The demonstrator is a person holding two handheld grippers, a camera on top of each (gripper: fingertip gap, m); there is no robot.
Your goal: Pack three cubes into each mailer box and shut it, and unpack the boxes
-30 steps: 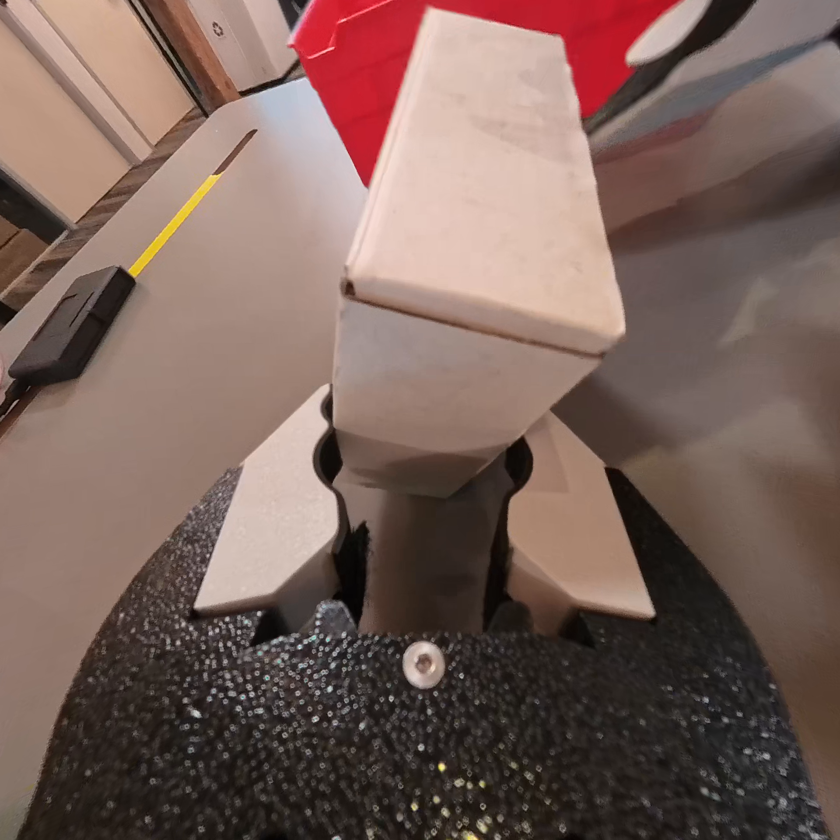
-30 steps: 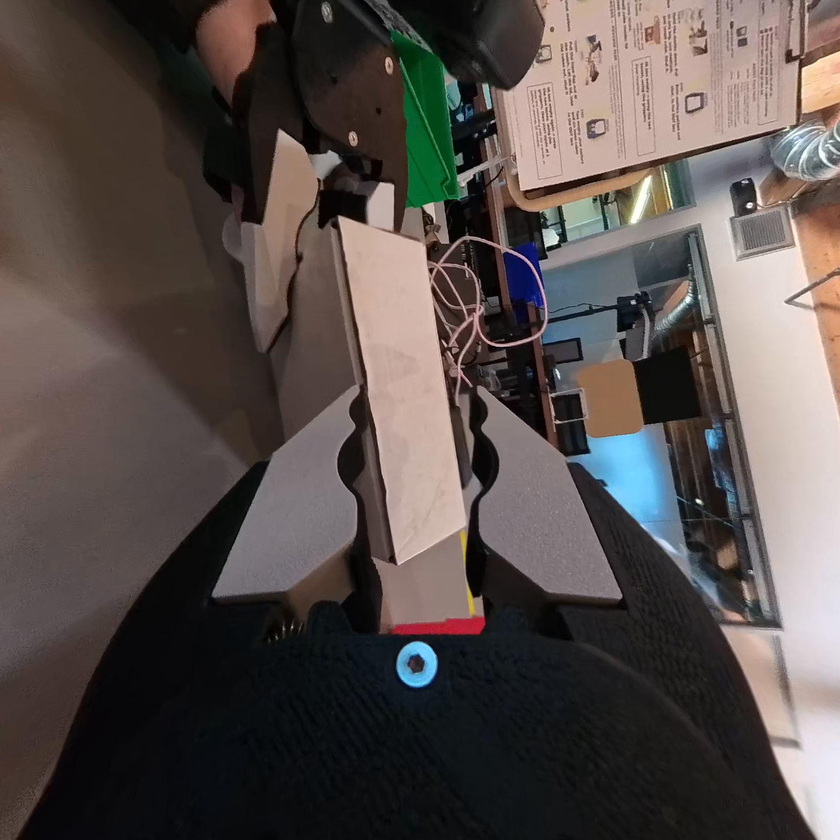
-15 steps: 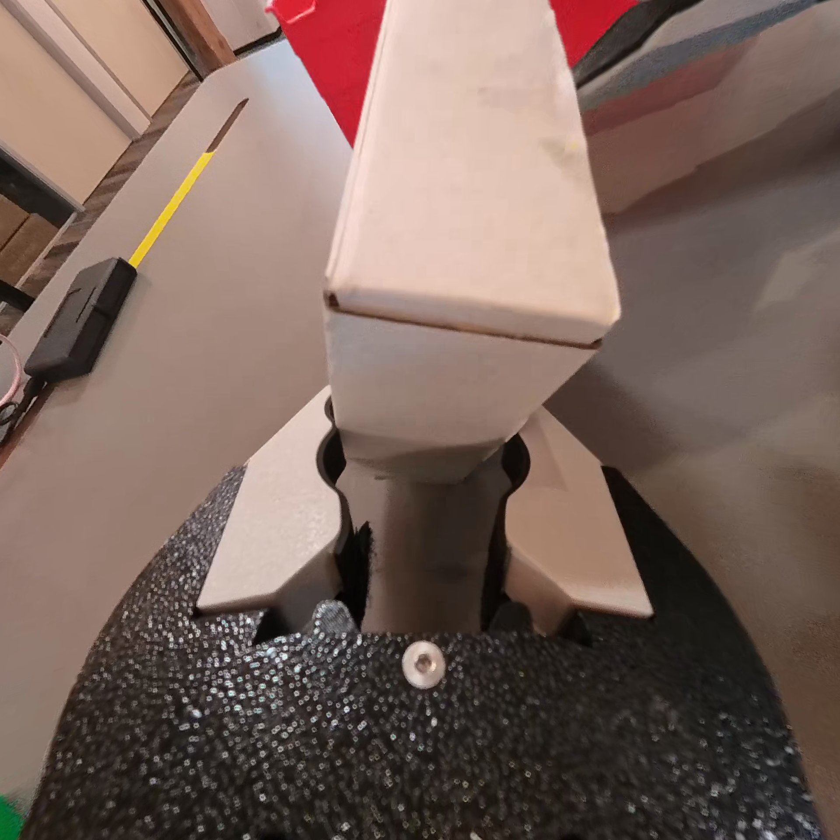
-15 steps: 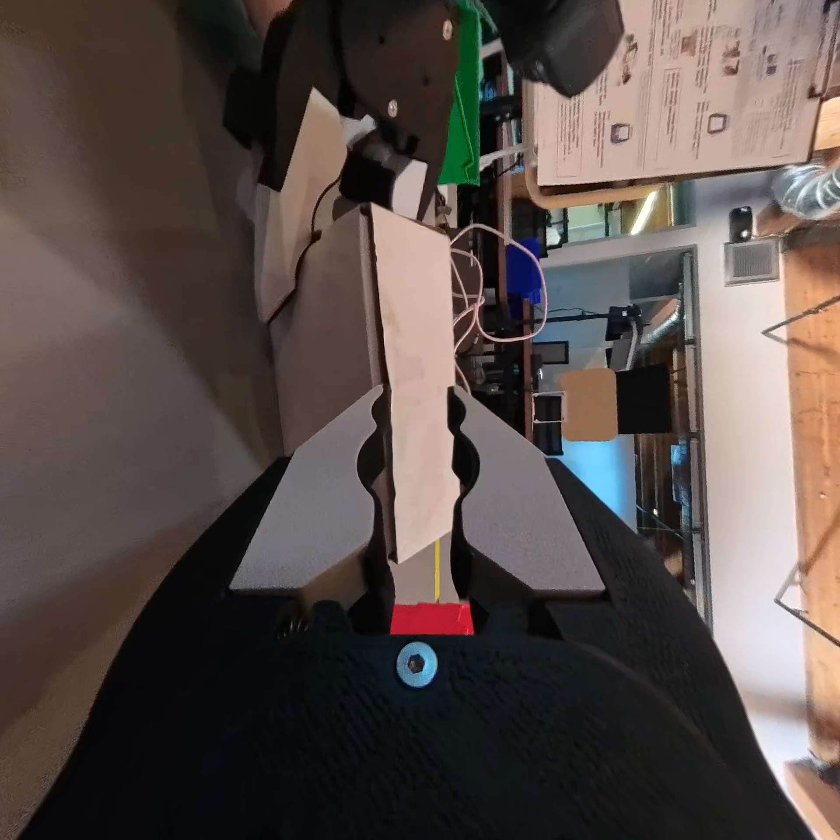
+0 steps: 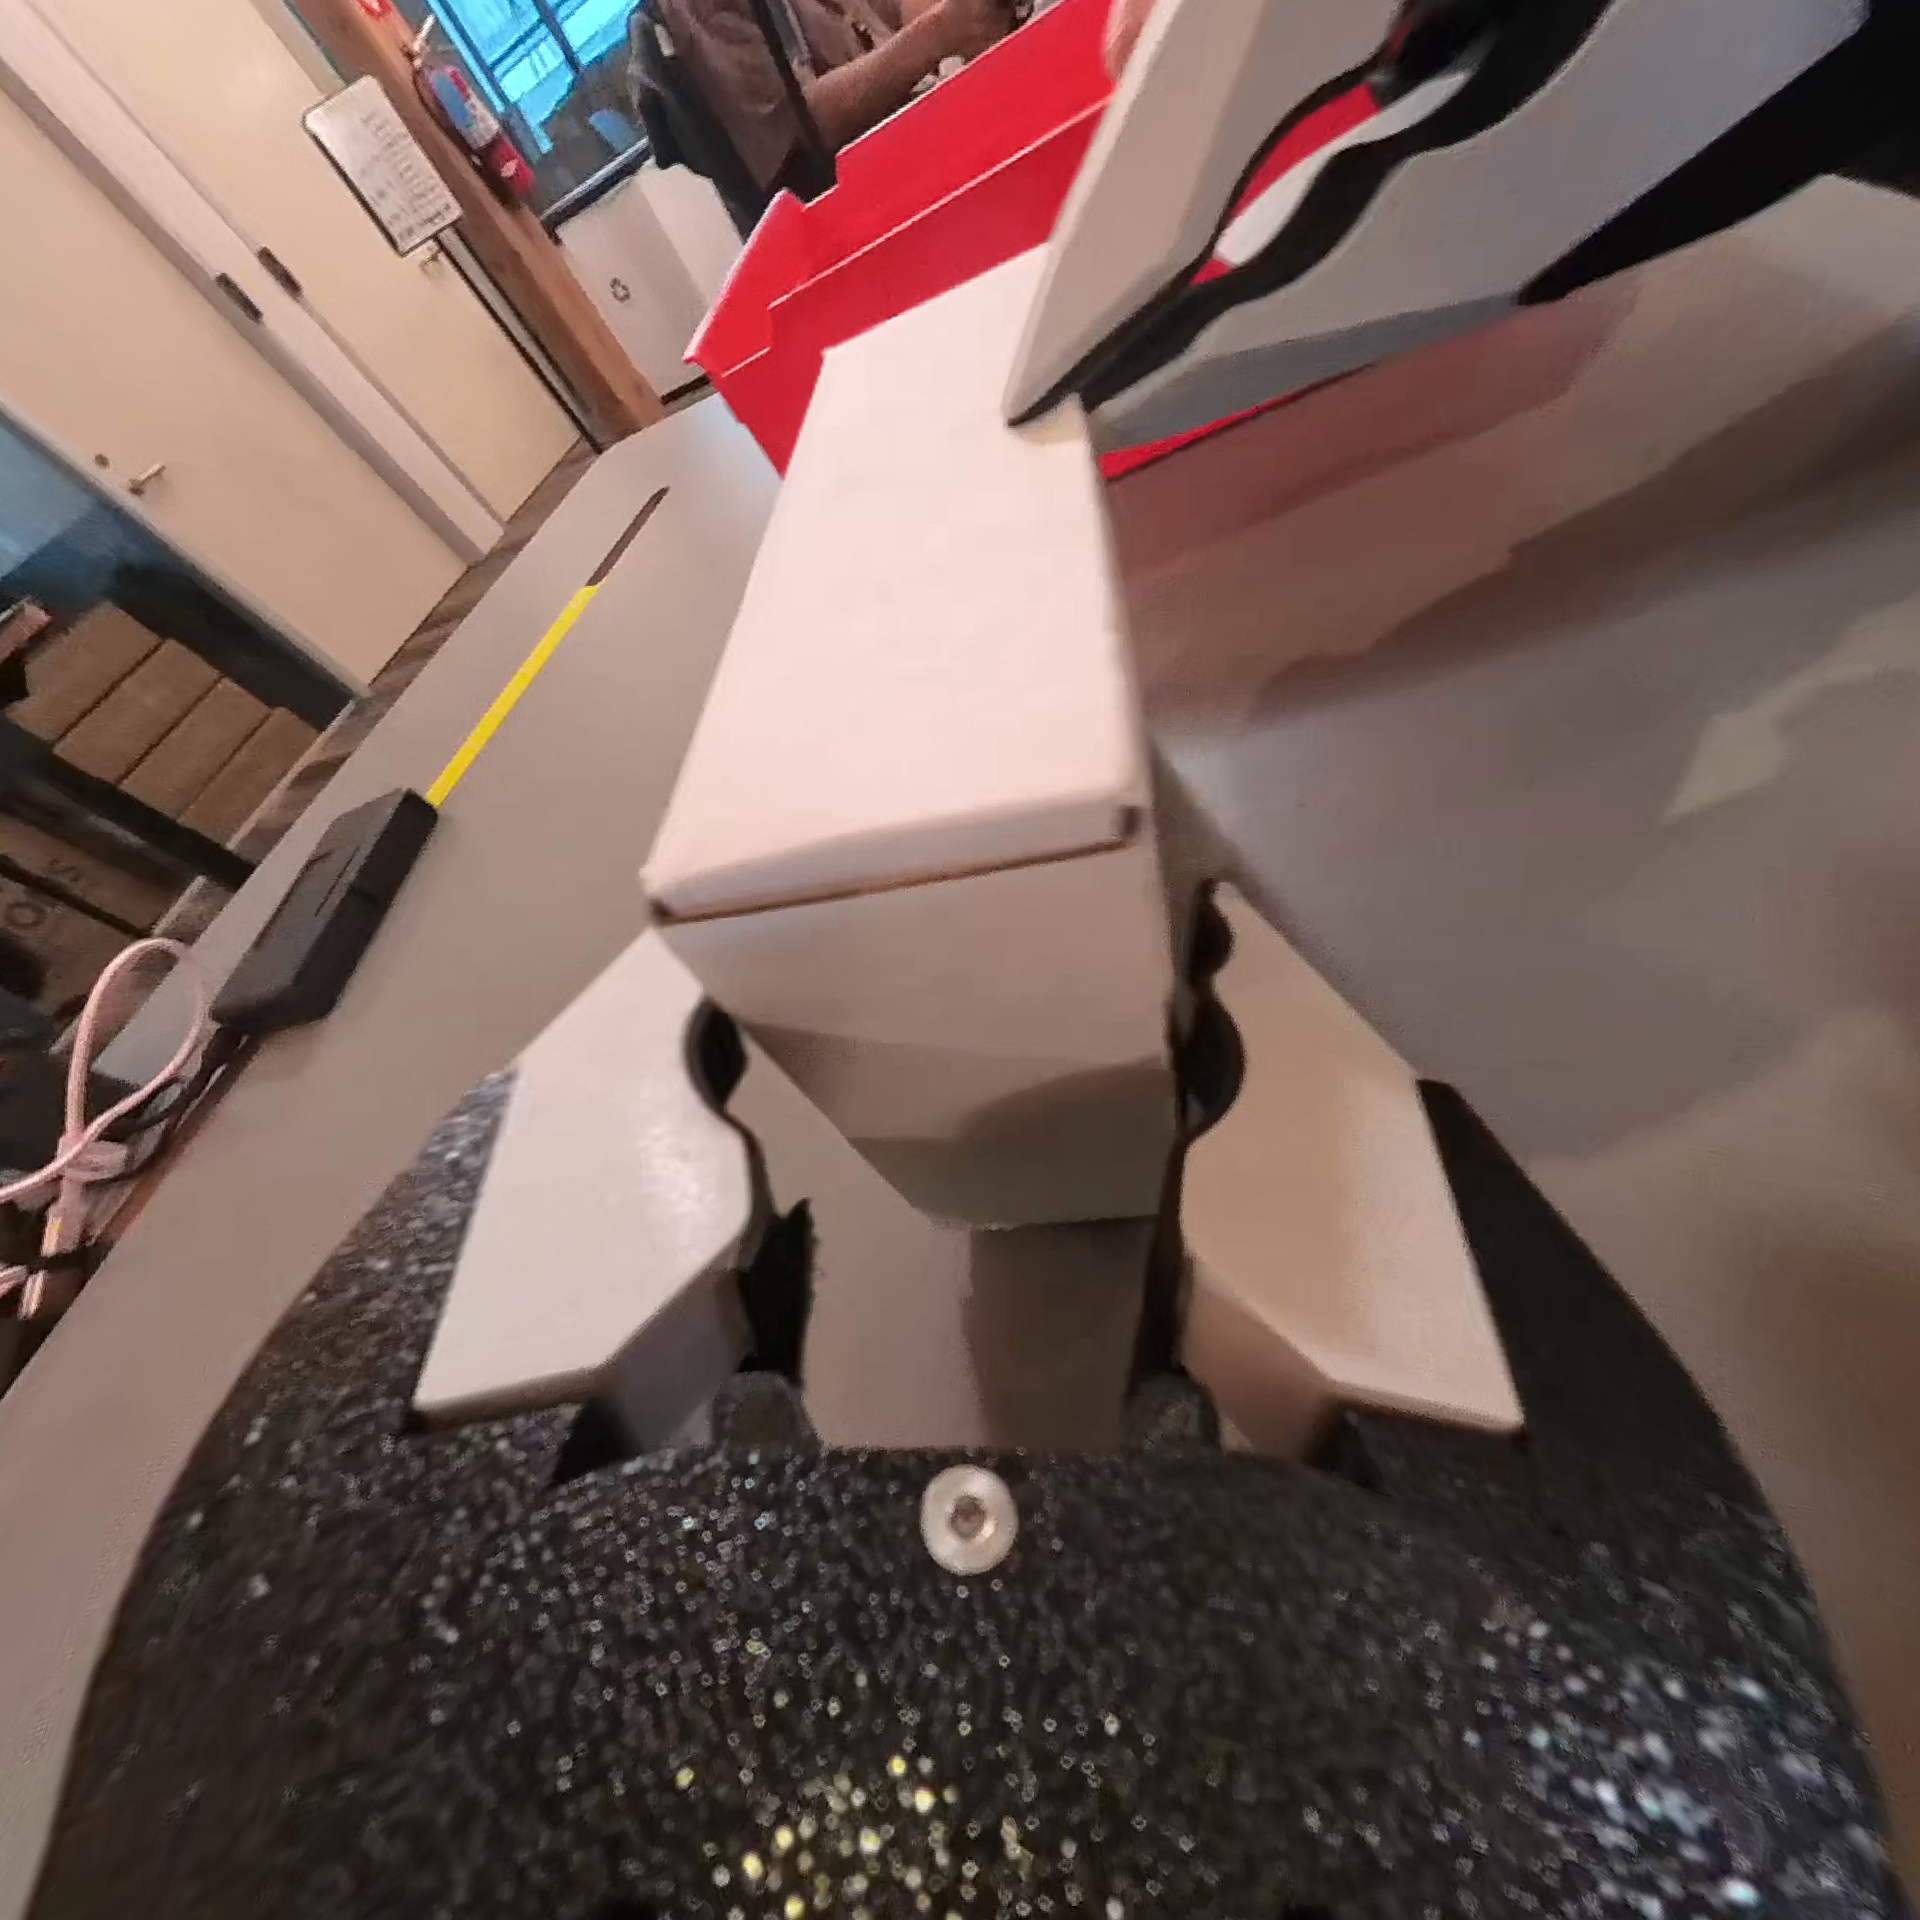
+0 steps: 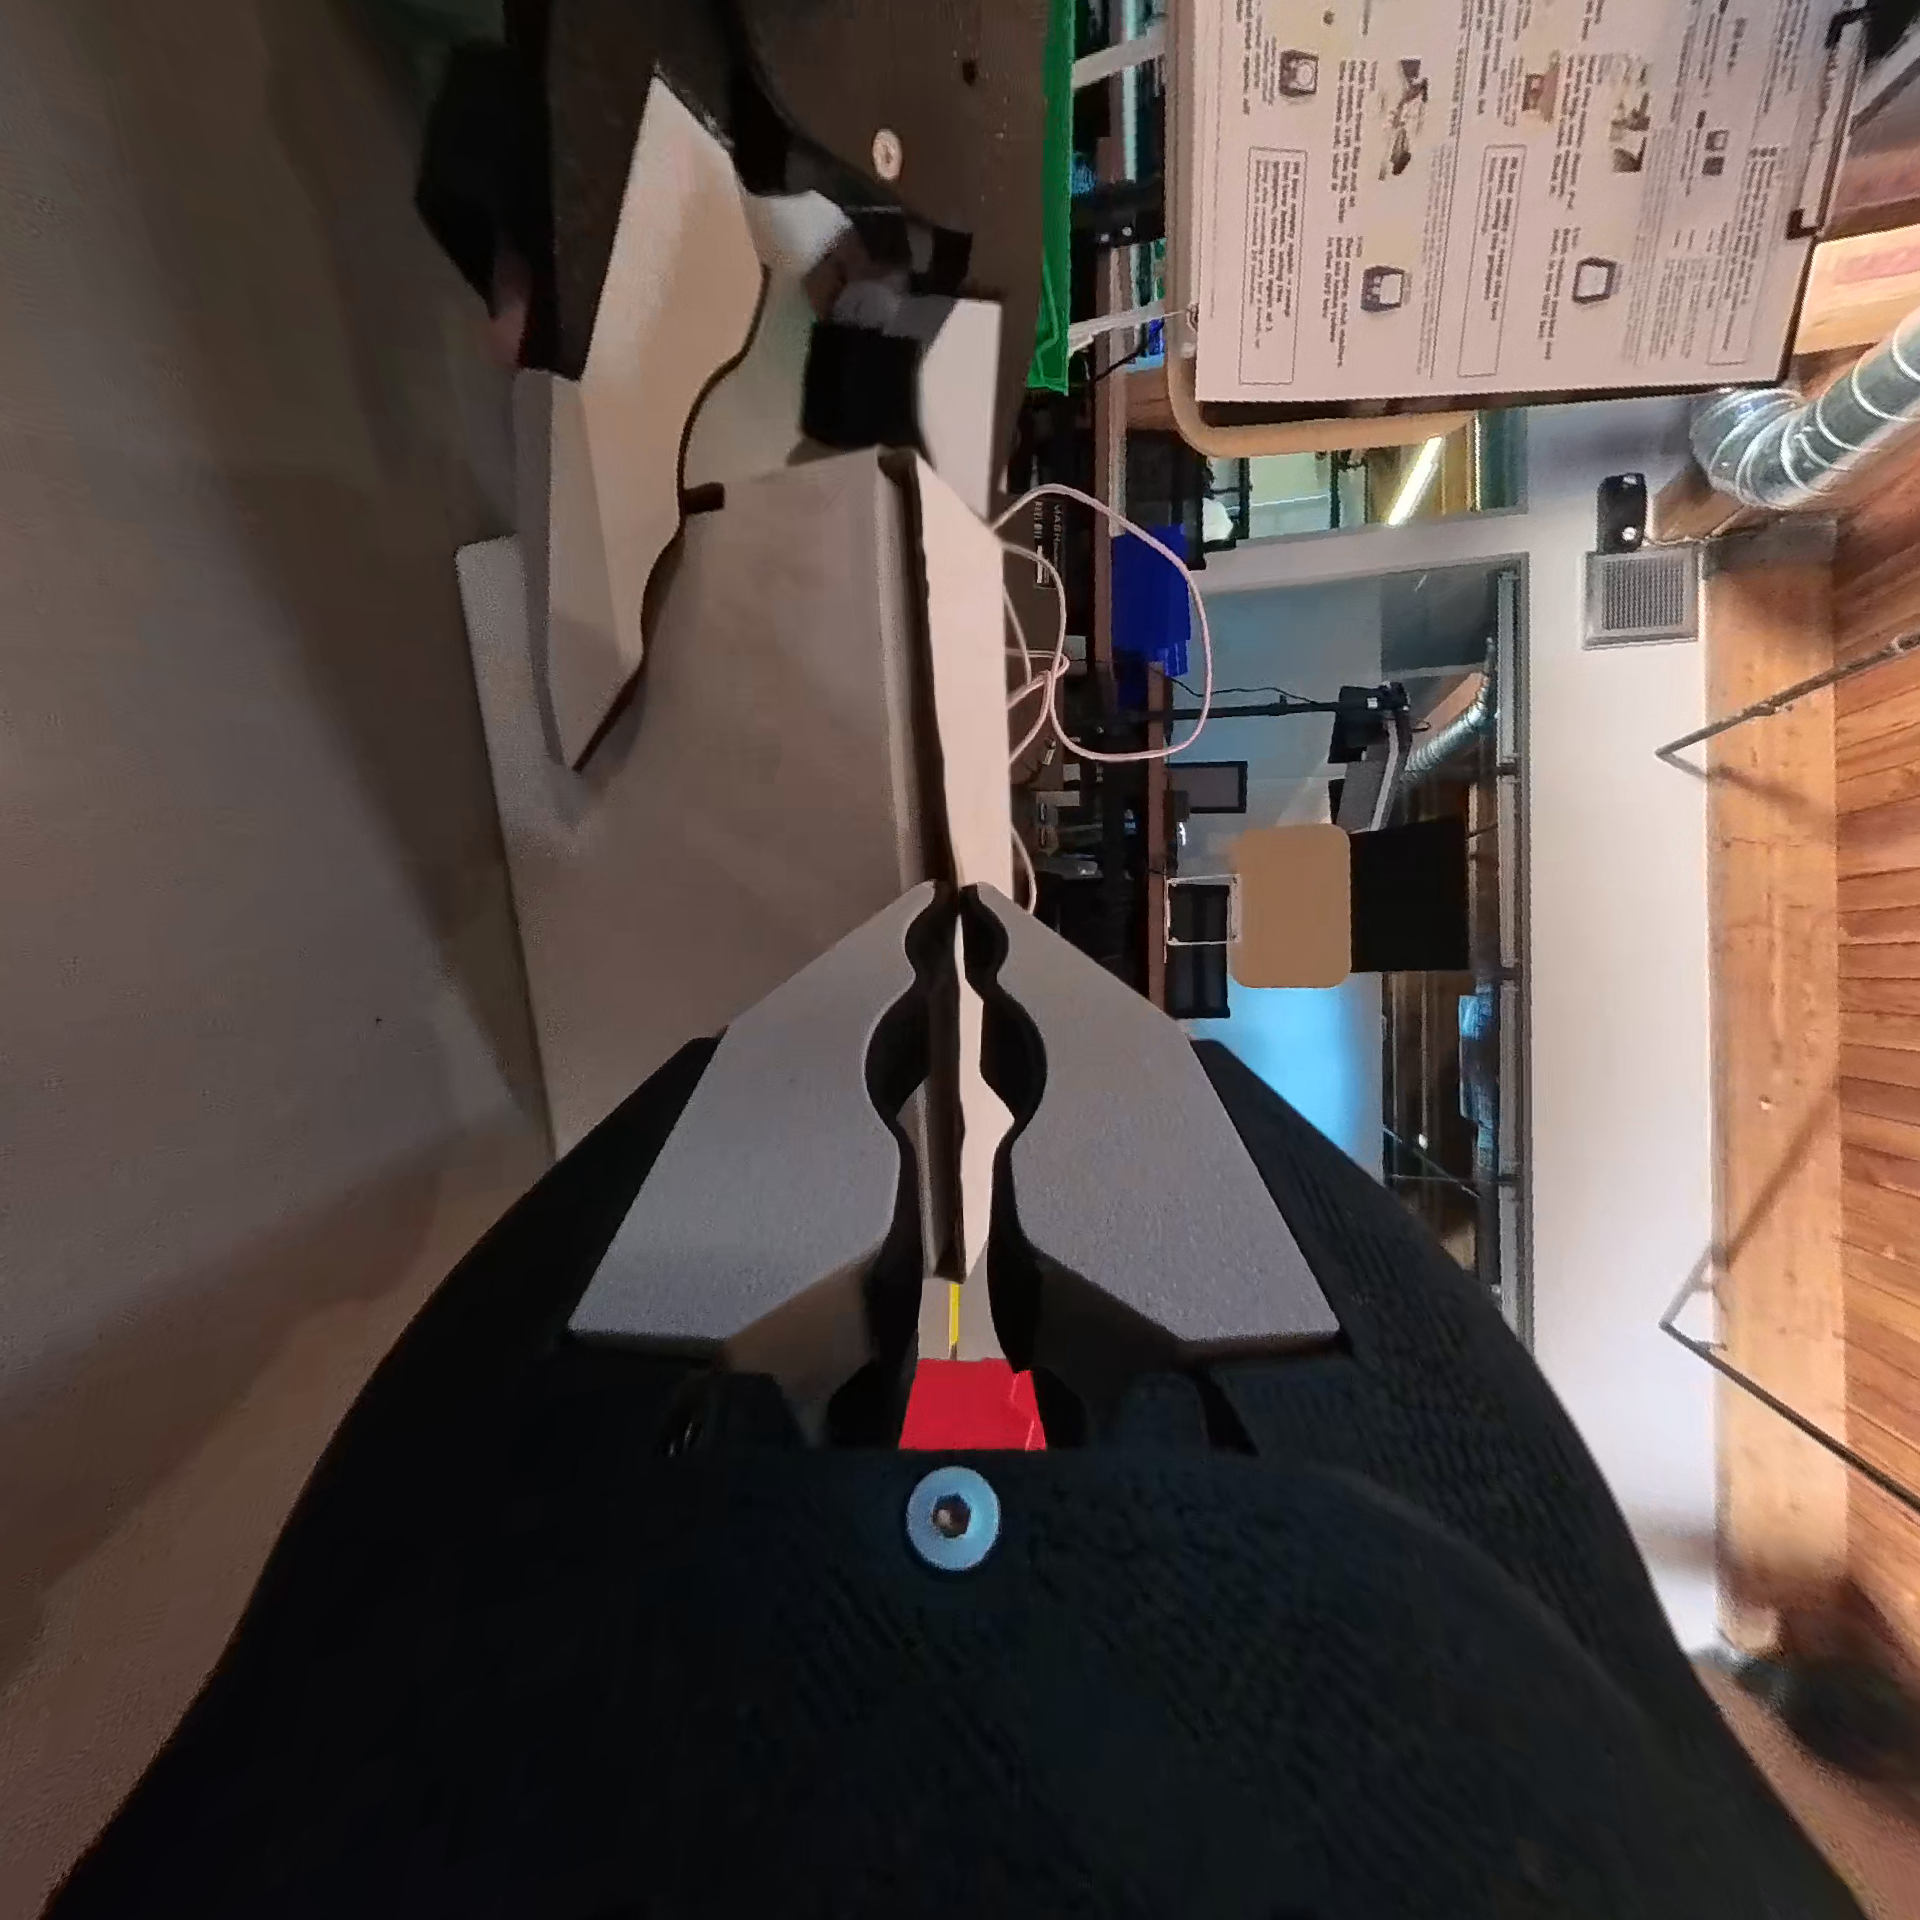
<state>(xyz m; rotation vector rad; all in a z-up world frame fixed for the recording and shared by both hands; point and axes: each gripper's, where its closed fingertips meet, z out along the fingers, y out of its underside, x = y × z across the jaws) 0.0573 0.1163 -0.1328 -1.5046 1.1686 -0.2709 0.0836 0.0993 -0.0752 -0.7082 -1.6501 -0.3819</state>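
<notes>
The box (image 5: 914,644), white cardboard with its lid down, is sitting between the two grippers over the grey table (image 5: 1507,831), tilted in the left wrist view. The left gripper (image 5: 940,997) is standing wide apart around the near end of the box: its right finger (image 5: 1309,1164) is lying against the box's side, while a gap is showing between the left finger (image 5: 592,1184) and the box, so it is not clamping. At the far end the right gripper (image 6: 958,894) is pinching together on the lid flap (image 6: 971,727), the thin white panel running edge-on between its two pads, with the box body (image 6: 748,779) lying to the left of it in that view. A red bin (image 5: 883,270) is standing behind the box. Off to the left a black device (image 5: 322,914) is lying on the table at the end of a yellow strip (image 5: 509,696), with pink cables (image 5: 114,1081) trailing at the table's edge.
</notes>
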